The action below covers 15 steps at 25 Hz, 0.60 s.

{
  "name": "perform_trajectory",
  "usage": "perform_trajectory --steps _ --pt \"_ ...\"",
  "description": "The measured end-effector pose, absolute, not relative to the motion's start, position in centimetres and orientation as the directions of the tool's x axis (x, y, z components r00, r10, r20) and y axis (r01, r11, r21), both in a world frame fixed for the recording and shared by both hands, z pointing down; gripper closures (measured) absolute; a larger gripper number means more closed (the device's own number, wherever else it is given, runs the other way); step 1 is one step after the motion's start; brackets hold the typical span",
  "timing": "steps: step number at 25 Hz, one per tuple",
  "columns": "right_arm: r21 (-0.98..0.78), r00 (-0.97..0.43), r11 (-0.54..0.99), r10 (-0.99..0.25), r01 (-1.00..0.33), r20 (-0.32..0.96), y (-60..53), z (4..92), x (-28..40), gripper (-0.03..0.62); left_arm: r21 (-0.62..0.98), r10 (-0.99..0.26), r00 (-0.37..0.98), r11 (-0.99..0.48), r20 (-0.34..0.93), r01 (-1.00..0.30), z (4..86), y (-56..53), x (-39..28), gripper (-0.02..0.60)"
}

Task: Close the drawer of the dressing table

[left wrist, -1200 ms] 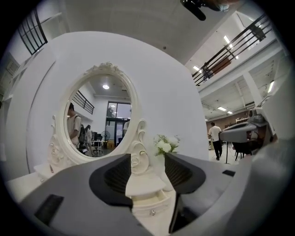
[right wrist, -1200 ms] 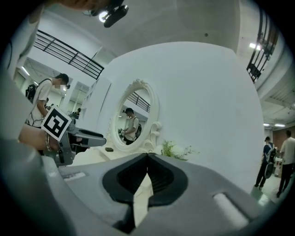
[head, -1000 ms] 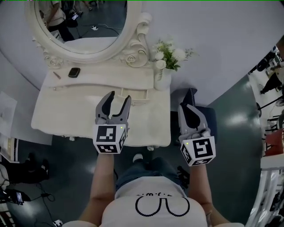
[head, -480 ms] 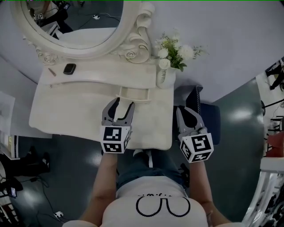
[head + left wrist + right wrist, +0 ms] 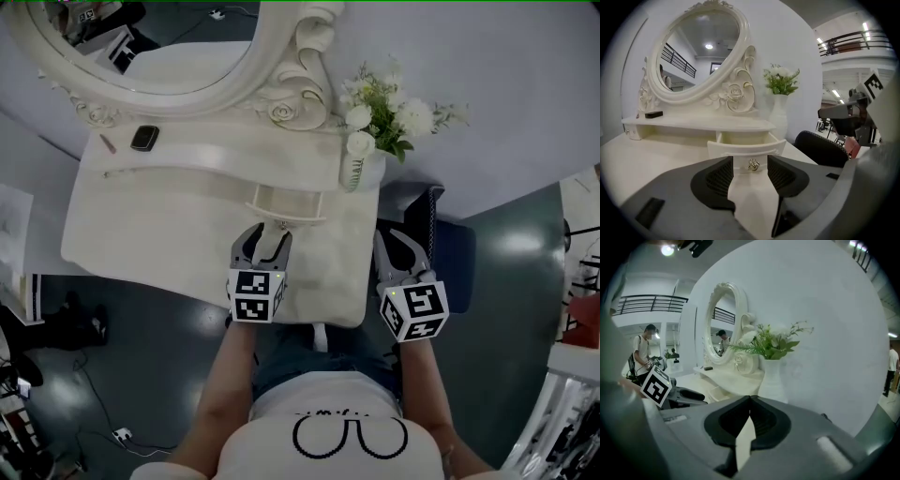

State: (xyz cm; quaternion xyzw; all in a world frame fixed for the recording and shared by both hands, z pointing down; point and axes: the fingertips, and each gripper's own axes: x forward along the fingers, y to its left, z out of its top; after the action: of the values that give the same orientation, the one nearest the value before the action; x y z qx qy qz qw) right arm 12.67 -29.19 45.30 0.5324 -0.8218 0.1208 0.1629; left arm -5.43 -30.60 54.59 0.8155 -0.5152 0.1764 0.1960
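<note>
drawer [image 5: 745,149]: smooth cream paint | knob [image 5: 753,164]: shiny metal | vase [image 5: 779,115]: smooth white

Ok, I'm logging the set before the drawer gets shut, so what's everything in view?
dressing table: one, cream, centre
oval mirror: one, carved cream frame, at the table's back
drawer: one, cream, pulled open under the shelf
drawer knob: one, metallic, on the drawer front
vase: one, white, on the table's right rear
flowers: one bunch, white with green leaves, in the vase
small black object: one, on the shelf's left
small brown stick: one, left of the black object
chair: one, dark, right of the table
T-shirt: one, white, on the person
left gripper: grey, jaws apart, before the drawer
right gripper: grey, jaws together, empty
</note>
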Motion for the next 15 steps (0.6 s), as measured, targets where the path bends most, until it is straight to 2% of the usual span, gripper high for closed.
perform_trajectory --steps 8,9,10,11,15 --pt "-0.030 -0.397 0.429 -0.806 -0.903 0.440 -30.2 47.3 12.4 0.591 0.131 -0.732 0.412 -0.411 0.543 -0.902 57.6 -31.8 -4.3 0.360" --pt "-0.031 -0.398 0.430 -0.804 -0.902 0.442 -30.3 47.3 12.4 0.591 0.123 -0.726 0.412 -0.418 0.551 -0.900 57.8 -31.8 -4.2 0.370" --pt "-0.032 -0.399 0.431 -0.802 -0.902 0.445 -30.3 47.4 12.5 0.591 0.112 -0.723 0.407 -0.421 0.558 -0.900 57.9 -31.8 -4.2 0.413" --pt "-0.032 -0.398 0.431 -0.801 -0.902 0.447 -30.2 47.5 12.5 0.591 0.103 -0.721 0.402 -0.421 0.564 -0.901 58.0 -31.7 -4.3 0.482" --pt "-0.031 -0.398 0.431 -0.800 -0.902 0.450 -30.2 47.7 12.6 0.591 0.100 -0.718 0.392 -0.413 0.575 -0.905 58.1 -31.8 -4.3 0.489"
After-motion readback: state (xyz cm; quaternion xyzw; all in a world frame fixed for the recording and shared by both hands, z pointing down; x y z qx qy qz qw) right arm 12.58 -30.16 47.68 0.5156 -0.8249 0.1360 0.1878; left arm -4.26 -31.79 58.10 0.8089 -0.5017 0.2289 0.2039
